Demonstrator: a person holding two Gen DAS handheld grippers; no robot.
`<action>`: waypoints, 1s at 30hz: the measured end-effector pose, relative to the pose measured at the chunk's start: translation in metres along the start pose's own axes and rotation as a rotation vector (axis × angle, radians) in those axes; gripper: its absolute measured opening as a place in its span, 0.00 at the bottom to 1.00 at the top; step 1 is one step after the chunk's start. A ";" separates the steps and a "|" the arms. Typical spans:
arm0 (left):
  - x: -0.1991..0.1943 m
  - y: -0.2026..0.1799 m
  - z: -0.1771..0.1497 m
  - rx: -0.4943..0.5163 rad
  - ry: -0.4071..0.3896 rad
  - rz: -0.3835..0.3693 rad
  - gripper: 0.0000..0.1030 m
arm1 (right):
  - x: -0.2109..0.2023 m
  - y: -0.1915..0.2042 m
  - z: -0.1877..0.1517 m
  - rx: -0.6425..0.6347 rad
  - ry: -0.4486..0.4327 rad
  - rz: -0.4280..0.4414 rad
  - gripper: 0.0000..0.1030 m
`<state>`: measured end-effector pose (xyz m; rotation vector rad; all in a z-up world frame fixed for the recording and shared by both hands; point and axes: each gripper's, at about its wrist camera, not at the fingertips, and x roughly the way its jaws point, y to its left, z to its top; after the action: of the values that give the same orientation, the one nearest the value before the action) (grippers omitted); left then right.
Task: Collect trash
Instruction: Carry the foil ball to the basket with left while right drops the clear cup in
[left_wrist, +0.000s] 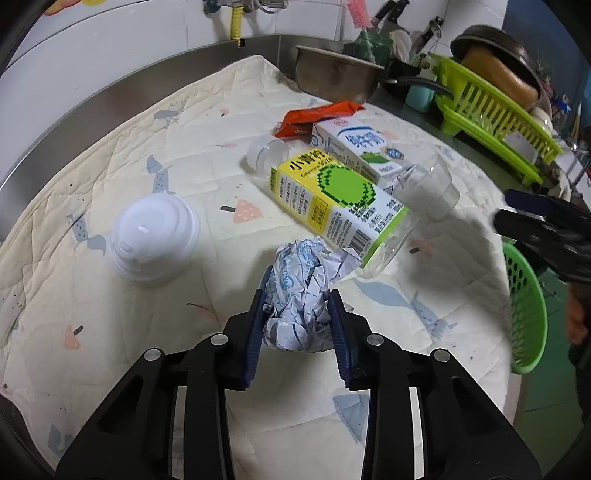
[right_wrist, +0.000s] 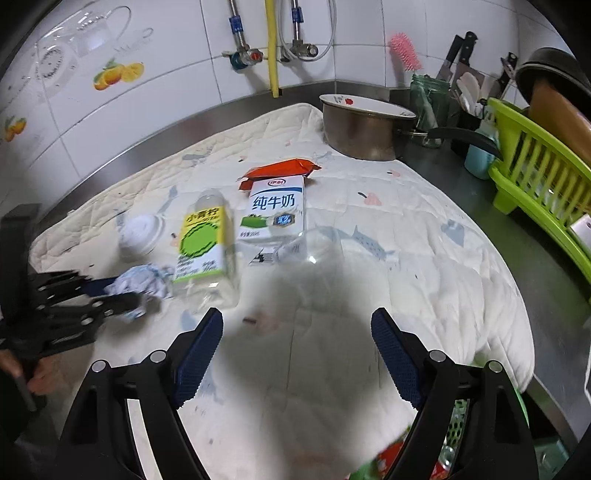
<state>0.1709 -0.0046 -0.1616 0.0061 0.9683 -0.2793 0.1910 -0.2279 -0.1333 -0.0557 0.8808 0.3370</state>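
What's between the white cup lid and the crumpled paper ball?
Nothing: only bare quilted mat between the lid and the paper ball, seen in the left wrist view.

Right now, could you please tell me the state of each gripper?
Left gripper: shut on the crumpled paper.
Right gripper: open, holding nothing.

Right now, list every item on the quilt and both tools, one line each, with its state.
Left tool: shut on the crumpled paper.
Right tool: open, holding nothing.
Crumpled paper: gripped between the fingers.
Yellow-green bottle: on its side, capped.
Milk carton: lying flat.
Clear plastic cup: tipped over.
White lidded cup: tipped over, lid on.
Orange wrapper: lying behind the carton.
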 end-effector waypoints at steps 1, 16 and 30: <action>-0.001 0.001 0.000 -0.003 -0.004 -0.001 0.32 | 0.006 0.000 0.004 -0.010 0.007 -0.002 0.77; -0.039 0.022 0.003 -0.068 -0.075 0.004 0.32 | 0.069 -0.001 0.030 -0.103 0.094 -0.033 0.74; -0.051 0.019 0.005 -0.077 -0.095 0.002 0.32 | 0.072 -0.005 0.030 -0.074 0.102 -0.048 0.57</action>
<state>0.1517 0.0255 -0.1195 -0.0761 0.8843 -0.2378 0.2575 -0.2080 -0.1699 -0.1637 0.9663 0.3237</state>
